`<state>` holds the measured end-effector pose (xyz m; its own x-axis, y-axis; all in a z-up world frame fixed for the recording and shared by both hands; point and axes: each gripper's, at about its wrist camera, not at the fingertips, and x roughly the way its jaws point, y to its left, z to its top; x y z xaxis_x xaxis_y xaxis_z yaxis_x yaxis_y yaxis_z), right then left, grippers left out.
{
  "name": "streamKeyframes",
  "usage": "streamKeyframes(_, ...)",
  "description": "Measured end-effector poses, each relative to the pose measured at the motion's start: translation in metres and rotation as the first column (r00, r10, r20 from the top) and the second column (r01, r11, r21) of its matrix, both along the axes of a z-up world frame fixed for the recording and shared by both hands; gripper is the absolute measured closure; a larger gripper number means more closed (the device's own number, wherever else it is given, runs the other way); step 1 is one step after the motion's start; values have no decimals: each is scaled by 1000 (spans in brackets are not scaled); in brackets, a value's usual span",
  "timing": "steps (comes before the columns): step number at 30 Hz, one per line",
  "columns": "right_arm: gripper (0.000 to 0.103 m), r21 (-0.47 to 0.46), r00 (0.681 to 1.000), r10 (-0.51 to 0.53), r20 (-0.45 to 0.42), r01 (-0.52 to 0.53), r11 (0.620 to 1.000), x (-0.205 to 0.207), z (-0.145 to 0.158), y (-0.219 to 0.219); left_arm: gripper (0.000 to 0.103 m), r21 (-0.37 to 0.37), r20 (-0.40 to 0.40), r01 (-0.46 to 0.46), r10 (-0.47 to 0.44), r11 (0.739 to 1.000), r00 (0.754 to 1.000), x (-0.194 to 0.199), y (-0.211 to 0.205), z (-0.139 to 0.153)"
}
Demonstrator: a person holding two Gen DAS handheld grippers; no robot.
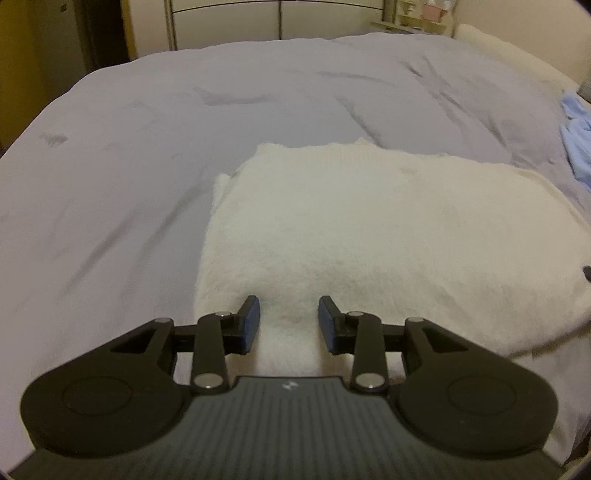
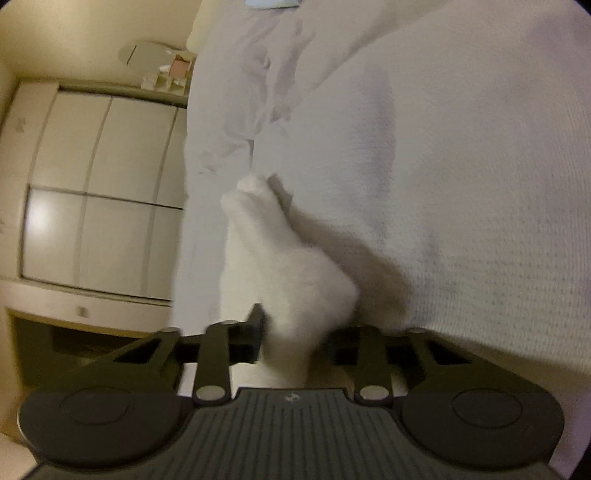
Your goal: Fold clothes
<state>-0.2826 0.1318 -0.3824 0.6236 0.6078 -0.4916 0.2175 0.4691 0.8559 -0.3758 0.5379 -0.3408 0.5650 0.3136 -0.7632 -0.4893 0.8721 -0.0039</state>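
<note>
A white fluffy garment lies folded into a thick pad on the pale grey bed cover. My left gripper hovers over its near edge, open, with the blue pads apart and only the garment's surface showing between them. In the right wrist view the picture is rolled sideways. There a bunched strip of the same white garment runs up from between the fingers of my right gripper, which is shut on it. The cloth hides the right-hand pad.
A light blue piece of clothing lies crumpled at the bed's right edge. Pale wardrobe doors stand beyond the bed, and a small shelf with boxes stands at the far right. A doorway darkens the far left.
</note>
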Motion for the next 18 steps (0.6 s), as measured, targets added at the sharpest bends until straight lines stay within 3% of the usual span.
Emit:
streamKeyframes(3,83,-248,991,93,93,-67,966,8,37,24,72,-28,19,24,-24,999,1000,-6,7,4)
streamKeyframes(4,84,-359,976,150,158,-85,930,9,54,38,72,-37,30,30,-29,999,999,-8,9,6)
streamKeyframes(6,88,-549,913,281,295,-79,832,-1,87,74,74,-47,51,33,-31,998,998,-12,14,11)
streamKeyframes(8,90,-696,812,430,394,-42,717,-16,116,115,75,-81,84,37,-30,996,996,-19,22,15)
streamKeyframes(11,91,-826,611,663,433,-25,563,-39,134,180,76,-161,140,43,-20,986,990,-27,35,18)
streamKeyframes(13,91,-889,471,790,393,-26,458,-60,127,217,79,-213,171,44,-7,976,985,-32,41,18)
streamKeyframes(15,91,-943,354,884,304,-22,333,-78,105,248,80,-249,191,38,10,968,982,-35,46,16)
streamKeyframes(18,81,-989,231,962,143,-11,150,-98,62,278,80,-308,200,20,44,951,979,-36,54,11)
